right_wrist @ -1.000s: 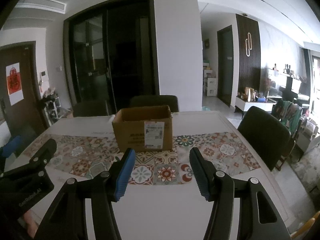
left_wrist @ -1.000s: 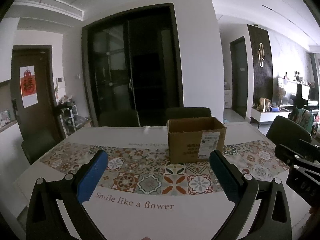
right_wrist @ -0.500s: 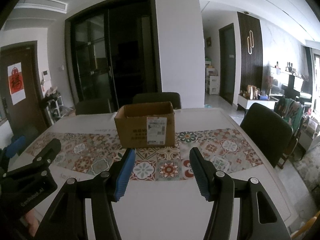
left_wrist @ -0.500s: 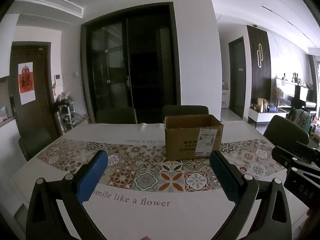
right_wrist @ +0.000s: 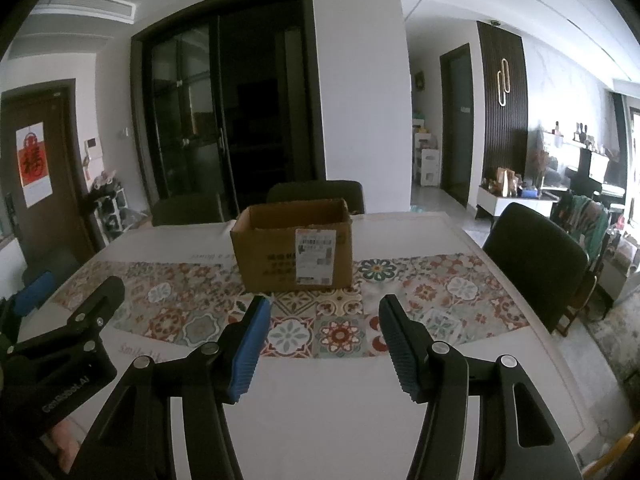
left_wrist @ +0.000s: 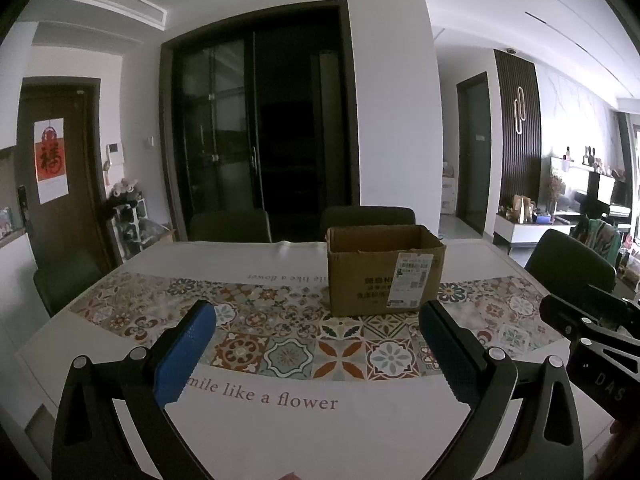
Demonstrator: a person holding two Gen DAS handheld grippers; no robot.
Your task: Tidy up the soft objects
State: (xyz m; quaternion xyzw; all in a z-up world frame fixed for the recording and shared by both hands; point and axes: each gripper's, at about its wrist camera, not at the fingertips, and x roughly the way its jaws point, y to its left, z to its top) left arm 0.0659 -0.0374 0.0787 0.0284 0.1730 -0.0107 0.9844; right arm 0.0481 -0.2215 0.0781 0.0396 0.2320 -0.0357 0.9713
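Observation:
An open brown cardboard box (left_wrist: 384, 272) with a white shipping label stands on the tiled runner of the dining table (left_wrist: 280, 408); it also shows in the right wrist view (right_wrist: 294, 246). Its inside is hidden from here. My left gripper (left_wrist: 316, 320) is open and empty, held above the table's near part, short of the box. My right gripper (right_wrist: 324, 310) is open and empty, also short of the box. No soft object shows in either view.
Dark chairs stand behind the table (left_wrist: 368, 218) and at its right side (right_wrist: 534, 264). The right gripper's body shows at the right of the left wrist view (left_wrist: 596, 336). The left gripper's body shows at the left of the right wrist view (right_wrist: 60, 356).
Both cameras have tilted up and drawn back a little, so the box and table sit lower in view. Both grippers stay open and empty.

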